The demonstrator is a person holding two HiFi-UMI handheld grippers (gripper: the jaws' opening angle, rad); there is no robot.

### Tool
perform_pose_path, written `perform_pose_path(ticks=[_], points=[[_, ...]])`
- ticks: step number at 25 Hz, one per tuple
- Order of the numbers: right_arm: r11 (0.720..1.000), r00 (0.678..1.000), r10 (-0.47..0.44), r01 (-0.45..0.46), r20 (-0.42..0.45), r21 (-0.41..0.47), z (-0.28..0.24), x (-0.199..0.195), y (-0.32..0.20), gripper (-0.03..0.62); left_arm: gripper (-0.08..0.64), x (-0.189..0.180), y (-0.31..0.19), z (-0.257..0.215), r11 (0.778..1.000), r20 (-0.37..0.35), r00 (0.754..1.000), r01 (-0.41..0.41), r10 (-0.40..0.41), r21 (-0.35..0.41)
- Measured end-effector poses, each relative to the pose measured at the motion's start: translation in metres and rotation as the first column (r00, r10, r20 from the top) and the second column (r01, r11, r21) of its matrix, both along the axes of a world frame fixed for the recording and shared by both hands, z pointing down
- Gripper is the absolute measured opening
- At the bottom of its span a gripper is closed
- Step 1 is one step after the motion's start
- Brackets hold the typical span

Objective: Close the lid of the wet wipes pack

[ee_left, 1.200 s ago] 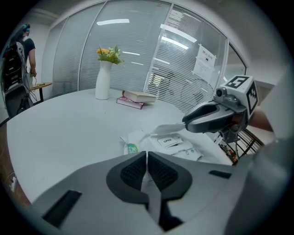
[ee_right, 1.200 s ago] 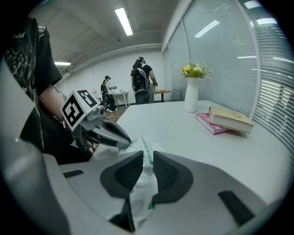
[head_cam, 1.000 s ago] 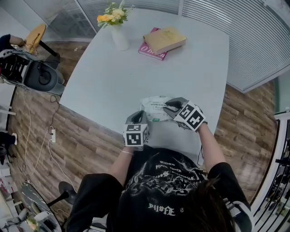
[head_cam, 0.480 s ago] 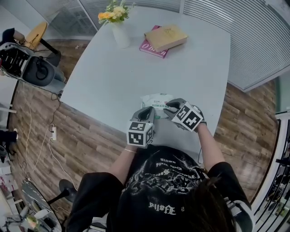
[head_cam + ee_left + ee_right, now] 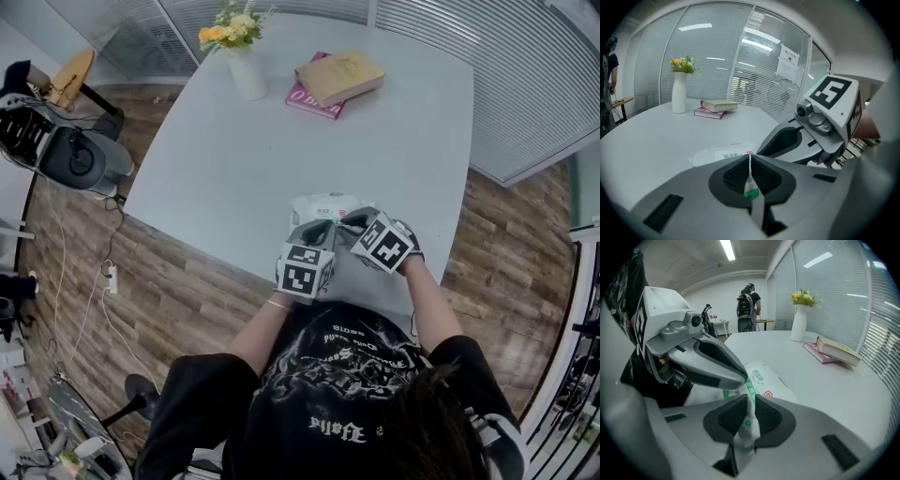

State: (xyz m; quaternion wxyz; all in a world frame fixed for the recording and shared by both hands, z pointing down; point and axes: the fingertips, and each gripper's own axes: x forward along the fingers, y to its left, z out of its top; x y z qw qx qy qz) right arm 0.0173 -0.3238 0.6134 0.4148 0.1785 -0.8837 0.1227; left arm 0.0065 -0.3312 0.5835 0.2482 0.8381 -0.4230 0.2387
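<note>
Fingertips (image 5: 731, 416) of the right gripper (image 5: 750, 398), just now closing, pinch the film of the wipes pack (image 5: 766, 380). The left gripper (image 5: 749, 159), jaws almost together, seems to nip its near edge. We judge that opposed pulls could crumple the film or slide the pack along the near edge of the smooth white table (image 5: 281, 141). Beyond: vase (image 5: 248, 77), books (image 5: 337, 80), slatted blinds (image 5: 525, 75).

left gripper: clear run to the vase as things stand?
Probably not yet: the left gripper has its jaws shut on the edge of the wet wipes pack. Past that, bare table lies between it and the vase, which stands at the far end.
</note>
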Motion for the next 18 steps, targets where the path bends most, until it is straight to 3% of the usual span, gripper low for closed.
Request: perform_pose_path(ticks=[3,6,12,18], points=[[0.999,0.999,0.041,-0.041,0.026,-0.001,-0.001,0.002,-0.002,0.037,0.014,0.003,-0.003,0.011,1.0,0.032,0.999,0.004,-0.004,-0.023],[0.99,0.985,0.139,-0.14,0.105,0.0,-0.007,0.007,-0.004,0.014,0.014,0.003,-0.004,0.015,0.999,0.034,0.999,0.015,-0.014,-0.035],[0.929,0.89,0.365,-0.366,0.271,-0.052,-0.022,0.027,-0.001,0.0,0.014,0.002,-0.003,0.025,0.998,0.04,0.998,0.041,-0.039,-0.051],[0.897,0.845,0.437,-0.434,0.307,-0.082,-0.023,0.036,0.012,0.0,0.008,0.002,-0.006,0.029,0.999,0.094,0.995,0.038,-0.038,-0.002]])
